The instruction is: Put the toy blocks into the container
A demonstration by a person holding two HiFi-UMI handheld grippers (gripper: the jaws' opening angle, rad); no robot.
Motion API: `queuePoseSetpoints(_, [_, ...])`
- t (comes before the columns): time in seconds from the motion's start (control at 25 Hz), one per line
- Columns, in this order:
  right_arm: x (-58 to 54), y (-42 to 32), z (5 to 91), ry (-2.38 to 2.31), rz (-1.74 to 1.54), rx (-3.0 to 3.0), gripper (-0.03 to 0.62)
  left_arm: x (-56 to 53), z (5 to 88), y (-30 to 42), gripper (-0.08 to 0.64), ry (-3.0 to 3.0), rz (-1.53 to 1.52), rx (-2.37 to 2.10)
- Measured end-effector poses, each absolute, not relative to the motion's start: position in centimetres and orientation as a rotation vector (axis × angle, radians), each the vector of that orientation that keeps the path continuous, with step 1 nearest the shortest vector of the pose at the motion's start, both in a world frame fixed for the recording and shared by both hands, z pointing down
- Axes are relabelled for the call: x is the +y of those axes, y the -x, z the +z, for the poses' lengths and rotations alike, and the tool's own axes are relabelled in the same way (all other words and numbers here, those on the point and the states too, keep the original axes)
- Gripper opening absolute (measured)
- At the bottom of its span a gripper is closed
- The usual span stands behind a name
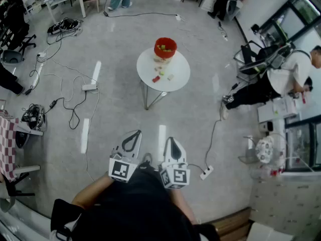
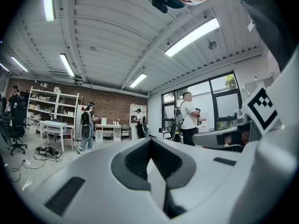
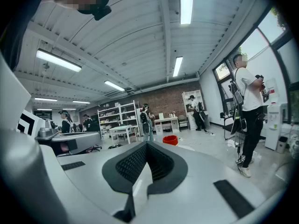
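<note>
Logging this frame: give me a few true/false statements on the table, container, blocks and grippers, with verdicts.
1. The red container stands on the round white table. True.
2. The container is empty. False: toy blocks show inside it.
3. Every block is already in the container. False: a few loose blocks lie on the tabletop beside it.
4. The left gripper and the right gripper both have their jaws together with nothing between them. True.
5. The right gripper is touching the table. False: both grippers are close to the person, across open floor from the table.
</note>
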State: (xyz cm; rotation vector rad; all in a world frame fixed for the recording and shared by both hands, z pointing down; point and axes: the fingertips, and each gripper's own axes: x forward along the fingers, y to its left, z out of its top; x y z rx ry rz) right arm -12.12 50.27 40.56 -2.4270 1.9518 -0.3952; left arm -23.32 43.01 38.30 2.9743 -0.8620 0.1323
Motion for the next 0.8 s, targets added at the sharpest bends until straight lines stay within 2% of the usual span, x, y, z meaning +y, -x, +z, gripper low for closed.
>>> queuePoseSetpoints(0.52, [50.8,11.3,41.2,2.381,-0.404,1.942,-0.011,43.4,38.6,22.2,-0.005,-2.988,0.158,-0.85])
queuePoseSetpoints(0.8, [50.7,8.5,41.8,2.37,-0.444,1.956,-0.011,43.4,39.2,19.3,-0.005,-2.955,0.168,-0.876])
